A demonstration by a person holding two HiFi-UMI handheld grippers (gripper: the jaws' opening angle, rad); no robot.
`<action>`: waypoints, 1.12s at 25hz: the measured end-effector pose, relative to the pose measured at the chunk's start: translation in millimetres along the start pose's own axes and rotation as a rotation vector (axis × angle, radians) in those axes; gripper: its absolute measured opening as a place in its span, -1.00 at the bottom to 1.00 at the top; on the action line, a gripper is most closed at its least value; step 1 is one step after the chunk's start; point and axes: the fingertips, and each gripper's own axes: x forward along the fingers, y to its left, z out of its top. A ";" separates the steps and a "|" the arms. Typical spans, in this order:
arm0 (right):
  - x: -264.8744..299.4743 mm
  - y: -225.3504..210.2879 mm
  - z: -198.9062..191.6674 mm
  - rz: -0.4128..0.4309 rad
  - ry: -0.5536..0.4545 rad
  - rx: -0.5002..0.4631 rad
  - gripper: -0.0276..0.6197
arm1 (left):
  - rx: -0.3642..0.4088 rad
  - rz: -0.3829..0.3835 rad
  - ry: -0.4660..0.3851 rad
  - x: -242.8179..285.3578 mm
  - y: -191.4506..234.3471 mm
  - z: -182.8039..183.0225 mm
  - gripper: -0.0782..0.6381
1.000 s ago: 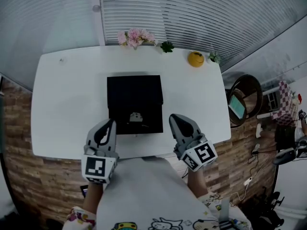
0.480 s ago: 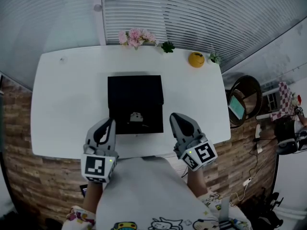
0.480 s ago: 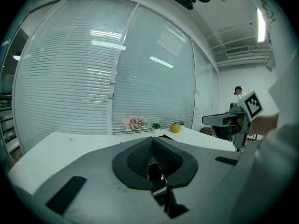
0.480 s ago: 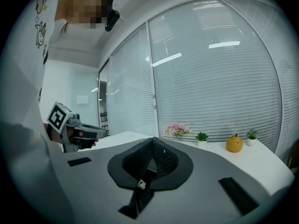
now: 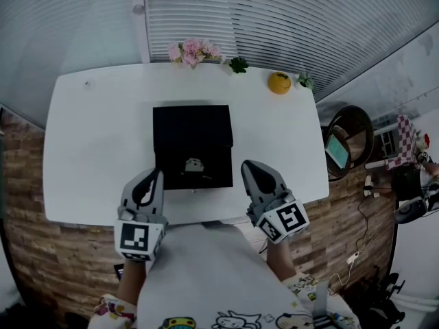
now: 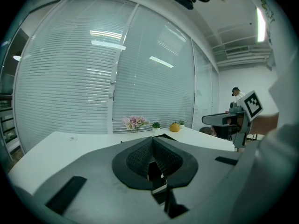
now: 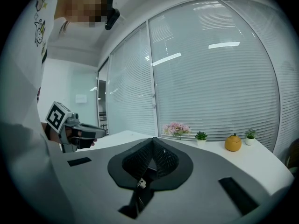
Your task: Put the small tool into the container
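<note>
Though only head view shows small tool (image 5: 194, 164) in container (image 5: 193, 129), left gripper (image 6: 153, 140), right gripper (image 7: 153, 142) fingers (image 7: 164, 158) pressed together.

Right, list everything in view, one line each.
White rectangular table: one, white, middle.
Black square container: one, black, table centre.
Small pale grey object: one, grey, at the container's near edge.
Pink flower bunch: one, pink, far edge.
Small green plants: two, green, far edge; second at the right corner.
Yellow-orange round ornament: one, between the plants.
Left tool: grey, shut, empty, near edge.
Right tool: grey, shut, empty, near edge.
</note>
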 end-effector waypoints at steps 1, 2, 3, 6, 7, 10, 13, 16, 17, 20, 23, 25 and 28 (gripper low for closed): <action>-0.4 -0.2 0.0 -0.003 -0.001 0.000 -0.92 | -0.002 0.002 0.000 -0.5 0.3 -0.3 -0.76; -0.6 -0.2 -0.2 -0.004 -0.001 0.001 -0.92 | -0.003 0.004 0.001 -1.0 0.8 -0.6 -0.77; -0.6 0.1 -0.3 -0.004 0.000 0.001 -0.92 | -0.003 0.005 0.001 -1.4 1.1 -0.7 -0.76; -0.4 2.2 -0.3 -0.001 0.006 -0.003 -0.92 | 0.000 0.005 -0.002 -2.0 1.7 0.5 -0.76; -0.2 3.0 -0.5 0.001 0.007 -0.004 -0.92 | 0.001 0.005 -0.004 -2.2 1.9 0.6 -0.77; -0.4 3.7 -2.1 0.000 0.009 -0.002 -0.92 | 0.006 0.004 -0.002 -2.5 1.8 -0.6 -0.76; -0.4 2.7 -3.4 -0.005 0.015 0.005 -0.92 | 0.006 0.002 0.003 -2.0 1.4 -1.1 -0.76; -0.1 2.7 -2.7 -0.006 0.014 0.004 -0.92 | 0.007 -0.005 0.001 -1.6 2.1 0.2 -0.77; 0.0 2.8 -2.4 -0.006 0.013 0.002 -0.92 | 0.004 -0.007 -0.002 -1.6 2.8 0.8 -0.77; -1.0 2.0 -3.3 -0.011 0.015 0.001 -0.92 | 0.007 -0.004 -0.008 -2.9 5.9 1.5 -0.77; -2.6 2.5 -4.6 -0.017 0.018 0.007 -0.92 | 0.011 -0.001 -0.005 -5.4 9.3 1.5 -0.77; -2.3 3.4 -4.5 -0.017 0.017 0.006 -0.92 | 0.018 0.001 -0.009 -5.1 11.3 2.7 -0.76; -0.8 5.0 -3.6 -0.015 0.012 0.001 -0.92 | 0.028 0.004 -0.015 -3.7 15.4 5.4 -0.76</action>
